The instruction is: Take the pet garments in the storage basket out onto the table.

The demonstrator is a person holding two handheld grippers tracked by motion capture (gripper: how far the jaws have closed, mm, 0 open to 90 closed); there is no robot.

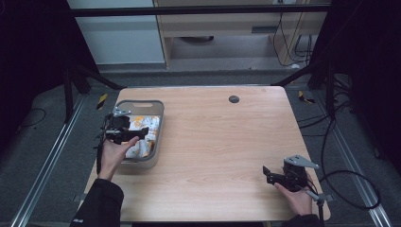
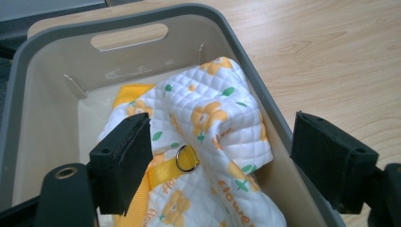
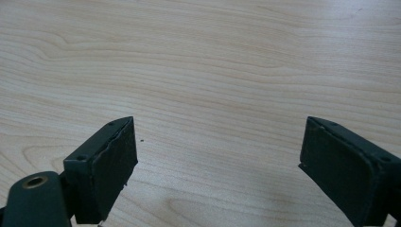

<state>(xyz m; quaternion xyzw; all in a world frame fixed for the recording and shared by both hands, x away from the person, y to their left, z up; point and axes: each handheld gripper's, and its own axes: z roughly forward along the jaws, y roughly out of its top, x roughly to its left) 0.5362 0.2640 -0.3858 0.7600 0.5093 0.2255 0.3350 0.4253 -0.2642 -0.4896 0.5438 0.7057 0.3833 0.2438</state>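
A grey plastic bin [image 1: 140, 102] stands at the table's left side. In it lies a white quilted cloth [image 1: 141, 149] printed with yellow flowers and green leaves. In the left gripper view the cloth [image 2: 213, 109] is bunched up against the bin's wall [image 2: 42, 94], with a yellow strap and a metal D-ring [image 2: 187, 159] on it. My left gripper [image 1: 143, 131] hovers over the bin, open, its jaws either side of the cloth [image 2: 222, 158] without touching it. My right gripper [image 1: 267, 174] rests open low over bare wood [image 3: 217, 161] near the table's front right.
The wooden table [image 1: 217, 137] has a black round grommet [image 1: 233, 99] near its far edge. Black frame struts and cables [image 1: 350, 189] lie around the table on the floor. The bin's handle slot [image 2: 129, 37] faces away from me.
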